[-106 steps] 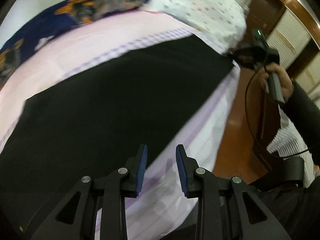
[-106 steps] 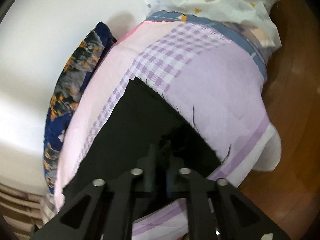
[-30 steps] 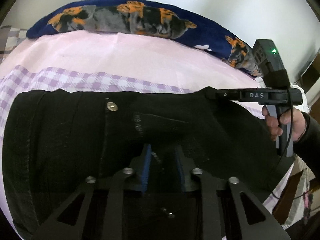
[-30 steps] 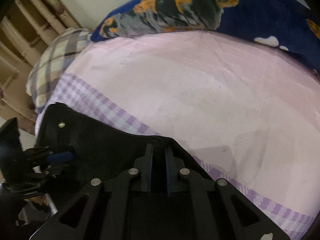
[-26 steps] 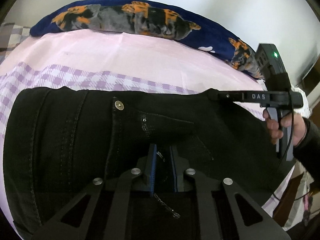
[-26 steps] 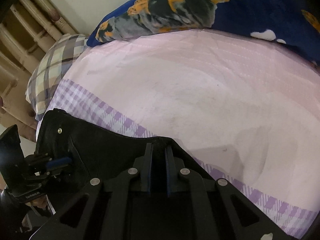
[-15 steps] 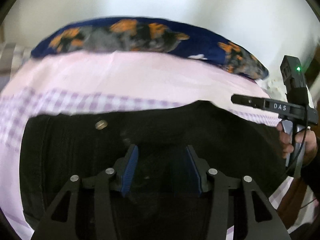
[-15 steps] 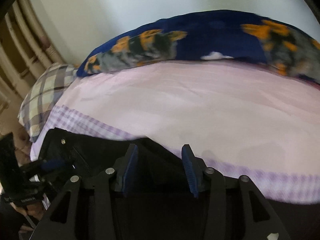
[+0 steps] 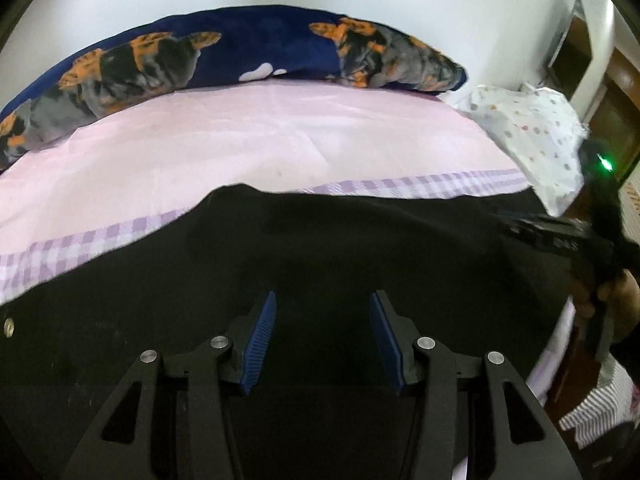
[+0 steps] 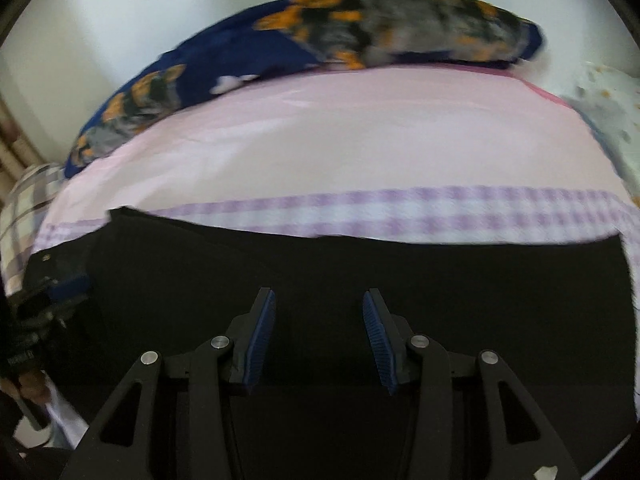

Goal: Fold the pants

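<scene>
**Black denim pants lay flat across the bed as both grippers hung clear above them**

The black denim pants [image 9: 340,248] lay spread across the near part of the pink bed sheet with the lilac checked band [image 9: 248,136], their far edge running along the checked strip and a metal waist button [image 9: 8,327] showing at the left rim of the left wrist view. The left gripper [image 9: 323,336] hung over the middle of the cloth with its blue ribbed pads standing partly apart and nothing between them. The right gripper [image 10: 319,336] stood the same way over the dark fabric, also empty; in the left wrist view it appeared blurred at the right end of the pants, held in a person's hand [image 9: 624,292]. Whether either set of fingertips touched the cloth could not be told.

The denim looked soft and limp yet fairly thick and heavy for cloth, likely to sag and drag when lifted, not fragile and not slippery. The firm waistband and the hems seemed the surest places to pinch. A navy pillow with orange and grey print [image 9: 256,56] lay along the far side of the bed.
</scene>
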### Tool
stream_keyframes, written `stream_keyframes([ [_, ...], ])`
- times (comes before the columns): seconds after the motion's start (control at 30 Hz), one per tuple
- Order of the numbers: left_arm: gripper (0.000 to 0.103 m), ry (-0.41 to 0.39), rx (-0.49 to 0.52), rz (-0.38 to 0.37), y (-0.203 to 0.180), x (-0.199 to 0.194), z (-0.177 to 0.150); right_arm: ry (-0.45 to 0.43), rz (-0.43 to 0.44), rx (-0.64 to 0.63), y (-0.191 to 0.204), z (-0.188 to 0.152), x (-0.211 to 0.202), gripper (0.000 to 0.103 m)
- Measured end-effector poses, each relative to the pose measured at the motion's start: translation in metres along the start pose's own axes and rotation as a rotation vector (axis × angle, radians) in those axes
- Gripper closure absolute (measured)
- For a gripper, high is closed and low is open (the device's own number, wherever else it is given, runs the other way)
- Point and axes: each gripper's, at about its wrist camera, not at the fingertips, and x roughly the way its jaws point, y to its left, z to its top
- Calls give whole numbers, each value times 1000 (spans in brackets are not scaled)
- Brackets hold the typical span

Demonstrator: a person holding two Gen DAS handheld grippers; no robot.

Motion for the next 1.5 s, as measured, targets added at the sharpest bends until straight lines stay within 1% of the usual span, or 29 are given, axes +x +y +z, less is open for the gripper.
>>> stream_keyframes([
  [0.07,53,3,-12,35,5,10,8,-11,-35,31,-20,-1,-1,60],
  [0.1,53,11,-28,68,10,16,12,-17,-47,45,-28,-1,-2,61],
  [0.17,53,9,-72,88,18,20,16,-43,-78,66,-49,-1,-9,61],
  [0.23,53,8,-102,111,24,22,17,-63,-131,107,-77,-2,-15,61],
  [0.27,53,10,-111,111,27,23,17,-65,-141,128,-88,-3,-18,62],
  [0.3,53,6,-110,115,27,23,17,-75,-147,150,-100,-5,-22,62],
  [0.37,53,7,-89,141,22,25,16,-76,-204,187,-127,-9,-31,61],
  [0.4,53,7,-80,153,21,25,15,-75,-215,202,-137,-10,-34,61],
  [0.53,53,17,-57,193,14,28,15,-79,-223,294,-183,-21,-56,60],
  [0.57,53,21,-59,192,13,28,14,-87,-206,322,-195,-27,-62,60],
  [0.67,53,39,-74,151,10,22,10,-112,-142,413,-228,-45,-81,59],
  [0.8,53,56,-52,114,-5,12,3,-87,19,507,-260,-65,-92,59],
  [0.83,53,61,-43,107,-10,10,1,-71,44,525,-267,-70,-93,59],
  [0.93,53,72,-23,90,-24,5,-5,-41,89,536,-276,-78,-93,60],
  [1.0,53,81,-9,74,-35,2,-8,-40,120,538,-277,-85,-94,60],
  [1.13,52,98,8,35,-56,0,-14,-32,226,561,-283,-96,-95,60],
  [1.3,52,115,68,-2,-83,2,-21,-14,311,566,-285,-109,-99,60],
  [1.4,52,133,102,-15,-97,5,-25,-24,366,597,-289,-121,-102,60],
  [1.5,52,153,143,-7,-108,10,-29,-57,411,646,-291,-130,-105,59],
])
